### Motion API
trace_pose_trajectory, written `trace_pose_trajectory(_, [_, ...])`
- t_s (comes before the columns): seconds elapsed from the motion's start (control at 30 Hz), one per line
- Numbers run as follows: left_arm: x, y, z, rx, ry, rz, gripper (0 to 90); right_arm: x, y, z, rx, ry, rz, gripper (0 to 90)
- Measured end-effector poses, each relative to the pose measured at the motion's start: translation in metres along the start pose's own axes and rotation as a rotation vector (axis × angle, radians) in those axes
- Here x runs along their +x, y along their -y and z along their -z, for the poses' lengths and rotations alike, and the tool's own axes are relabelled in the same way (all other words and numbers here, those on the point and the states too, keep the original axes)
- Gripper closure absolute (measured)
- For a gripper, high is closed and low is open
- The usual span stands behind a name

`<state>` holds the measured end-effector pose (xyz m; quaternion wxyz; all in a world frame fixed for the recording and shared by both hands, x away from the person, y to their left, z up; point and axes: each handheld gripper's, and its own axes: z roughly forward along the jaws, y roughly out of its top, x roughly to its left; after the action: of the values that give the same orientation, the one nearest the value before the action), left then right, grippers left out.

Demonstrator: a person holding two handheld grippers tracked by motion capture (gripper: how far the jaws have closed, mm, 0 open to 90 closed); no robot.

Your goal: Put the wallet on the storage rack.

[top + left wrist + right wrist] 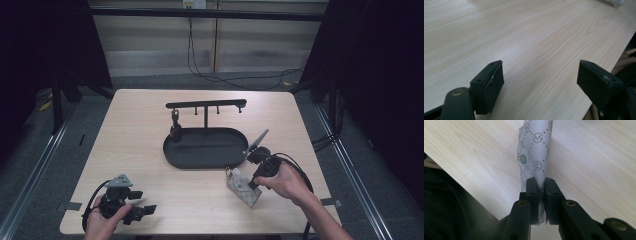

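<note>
A grey patterned key pouch (242, 186) with a metal ring at its far end hangs tilted just above the table, right of the middle. My right gripper (252, 182) is shut on its near edge. In the right gripper view the two jaws (541, 186) pinch the pouch (535, 150), whose fabric stretches away over the wood, a green snap showing on it. My left gripper (142, 202) rests at the table's front left corner, held by a hand. In the left gripper view it (540, 75) stands open with only bare wood between its pads.
A black oval tray (172, 159) sits at the table's middle, with a T-shaped hook stand (206, 104) rising from it. A small dark object (175, 131) hangs from the stand's left hook. The wooden table (145, 125) ends close behind both hands.
</note>
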<state>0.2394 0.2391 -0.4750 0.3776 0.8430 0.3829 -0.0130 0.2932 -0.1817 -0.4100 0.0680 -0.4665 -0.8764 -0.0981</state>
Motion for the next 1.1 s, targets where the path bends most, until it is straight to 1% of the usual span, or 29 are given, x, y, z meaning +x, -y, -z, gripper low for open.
trace_pose_trajectory(0.1, [0.000,0.000,0.000,0.000,0.002,0.000,21.4,0.001,-0.001,0.005,0.009,0.010,0.010,83.6])
trace_pose_trajectory(0.2, [0.000,0.000,0.000,-0.008,0.006,0.010,21.1,0.000,-0.001,0.008,0.012,0.018,0.010,83.6])
trace_pose_trajectory(0.27, [0.001,0.000,0.001,-0.005,0.008,0.011,21.0,0.000,-0.002,0.009,0.011,0.013,0.009,83.7])
trace_pose_trajectory(0.3, [0.001,0.000,0.000,-0.006,0.008,0.012,21.0,-0.001,-0.003,0.011,0.015,0.024,0.012,83.7])
trace_pose_trajectory(0.33, [0.001,0.000,0.000,-0.009,0.007,0.016,21.0,-0.002,-0.003,0.012,0.016,0.019,0.009,83.7])
trace_pose_trajectory(0.43, [0.001,0.000,0.000,-0.008,0.006,0.013,21.0,-0.003,-0.005,0.014,0.021,0.029,0.008,83.8])
trace_pose_trajectory(0.57, [0.001,0.000,0.000,-0.010,0.005,0.018,21.0,-0.005,-0.006,0.019,0.003,0.028,0.005,83.8])
trace_pose_trajectory(0.63, [0.001,0.000,0.000,-0.009,0.007,0.016,21.0,-0.004,-0.006,0.025,-0.001,0.032,-0.002,83.8])
trace_pose_trajectory(0.67, [0.001,0.000,-0.001,-0.008,0.007,0.015,21.0,-0.005,-0.007,0.031,-0.015,0.033,-0.005,83.8])
trace_pose_trajectory(0.77, [0.002,0.000,-0.001,-0.008,0.007,0.015,21.0,-0.007,-0.009,0.040,-0.032,0.036,-0.015,83.8])
trace_pose_trajectory(0.87, [0.001,0.000,-0.001,-0.013,0.009,0.011,20.7,-0.009,-0.012,0.044,-0.038,0.042,-0.020,83.8])
trace_pose_trajectory(0.9, [0.001,0.000,-0.001,-0.011,0.011,0.010,20.6,-0.009,-0.013,0.045,-0.033,0.046,-0.016,83.9])
trace_pose_trajectory(1.1, [0.001,-0.001,-0.002,-0.010,0.009,0.012,20.6,-0.013,-0.020,0.056,-0.056,0.053,-0.032,83.9])
